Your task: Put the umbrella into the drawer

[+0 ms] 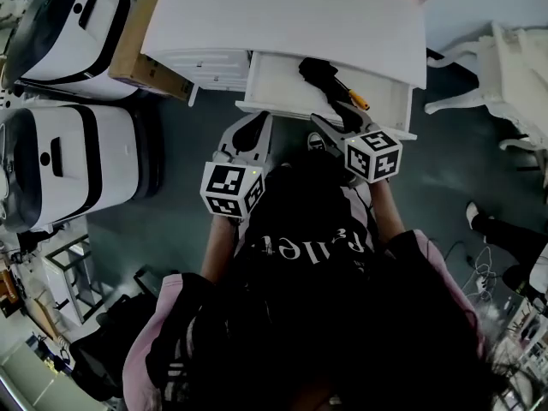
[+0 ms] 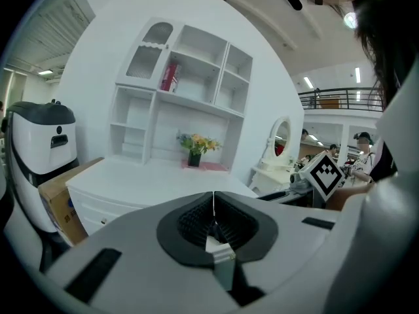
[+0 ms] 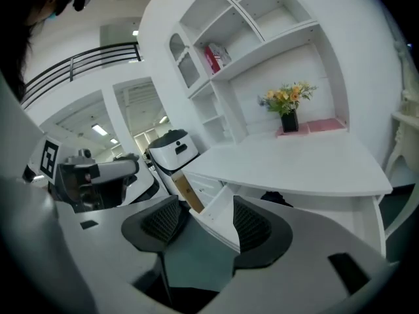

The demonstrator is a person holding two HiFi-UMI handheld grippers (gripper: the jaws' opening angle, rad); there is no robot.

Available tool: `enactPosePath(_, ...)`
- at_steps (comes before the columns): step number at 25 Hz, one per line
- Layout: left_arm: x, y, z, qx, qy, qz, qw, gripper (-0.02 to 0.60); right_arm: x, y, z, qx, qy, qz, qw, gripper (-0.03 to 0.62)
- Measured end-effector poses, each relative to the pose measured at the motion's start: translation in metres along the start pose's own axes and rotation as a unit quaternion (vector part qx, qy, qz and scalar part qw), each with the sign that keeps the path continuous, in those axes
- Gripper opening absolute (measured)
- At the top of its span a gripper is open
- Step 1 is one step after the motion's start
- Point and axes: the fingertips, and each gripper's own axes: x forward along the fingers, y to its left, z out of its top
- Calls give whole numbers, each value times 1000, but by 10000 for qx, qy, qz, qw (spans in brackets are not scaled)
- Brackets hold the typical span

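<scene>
Inside the pulled-out drawer (image 1: 278,88) of the white desk (image 1: 291,15), the black umbrella (image 1: 324,77) lies slantwise across the right half, its orange tip pointing toward the front right corner. Nothing grips it. I take the placing as done, and the step in hand as pushing the drawer shut, if the task wants that.

My right gripper (image 1: 336,116) is at the drawer's front edge with its jaws apart. In the right gripper view the drawer's near corner shows in the gap between them, though I cannot tell whether either jaw touches the wood. My left gripper (image 1: 257,120) sits just short of the front edge on the left side, its jaws pressed together with nothing between them.

To do this well I would push rather than pinch. I would set the closed left gripper flat against the front panel on its side and bring the right against the panel on the other, so the force is even and the drawer does not skew on its runners. I would go slowly, watching the orange tip: it lies close to the front, and I cannot tell whether it rises above the rim, where it might catch under the desk top
</scene>
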Motion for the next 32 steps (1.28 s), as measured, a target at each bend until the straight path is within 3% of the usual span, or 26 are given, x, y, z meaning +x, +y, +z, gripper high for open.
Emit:
enactPosePath(5,-20,-17,-10,18,-32,-345,9994,17,-27,38,-13,122,-209,-127,9996,288)
enactPosePath(11,-38,-29,-29,-51,85,-518,9986,17,-48,59,-48,278,-39,-292,9992,279)
enactPosePath(12,-41,-32,-31,-79,91,-546,9984,17,-51,60,-51,292,-53,-360,9989,251)
enactPosePath(14,-45,-36,-35,-119,102,-588,9981,17,-57,59,-52,341,-146,-503,9980,129)
enactPosePath(25,-51,-57,-28,-79,-53,-500,9987,17,-85,66,-41,174,-412,-492,9978,101)
enactPosePath(32,-62,-117,-16,-64,-241,-595,9979,17,-144,60,-60,188,-580,-624,9962,87)
